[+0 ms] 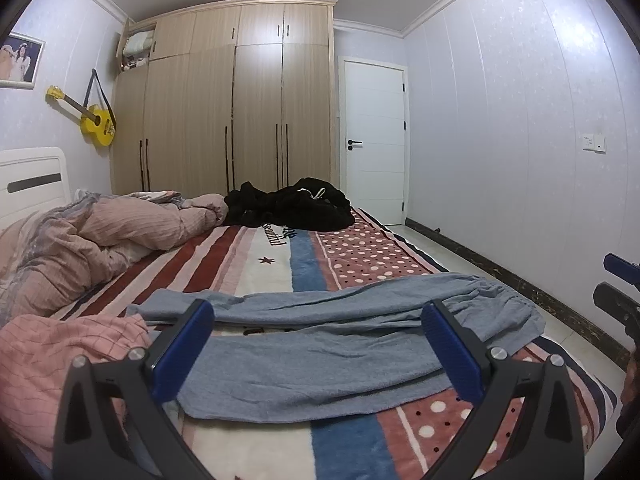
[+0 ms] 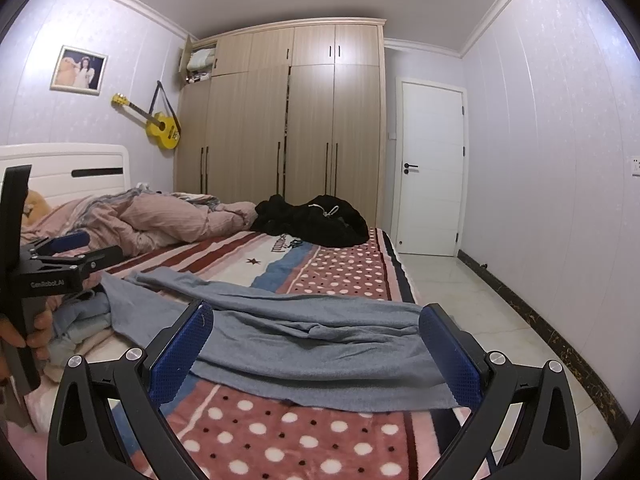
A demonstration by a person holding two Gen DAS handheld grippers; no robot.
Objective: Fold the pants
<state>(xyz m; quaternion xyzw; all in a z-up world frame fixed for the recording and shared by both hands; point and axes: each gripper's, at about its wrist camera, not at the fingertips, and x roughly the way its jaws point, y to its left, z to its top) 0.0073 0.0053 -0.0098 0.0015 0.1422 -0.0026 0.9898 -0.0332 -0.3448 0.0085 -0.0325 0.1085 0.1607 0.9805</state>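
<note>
Still early, by the look of it. Grey pants (image 1: 340, 344) lie spread across the patterned blanket (image 1: 272, 256) in the lower middle of both frames, the two legs roughly side by side, waistband gathered toward the right of the left wrist view; no crisp fold shows yet, though the fisheye makes it hard to say whether one leg overlaps the other. Left gripper (image 1: 318, 350) hovers low over the cloth, jaws wide, nothing held. Right gripper (image 2: 316, 354) likewise spread and empty above the near edge of the pants (image 2: 320, 344). Black clothing heap (image 2: 316, 220) sits at center frame, apart. Judgement: legs need laying together, then folding lengthwise; nearly all work remains.
</note>
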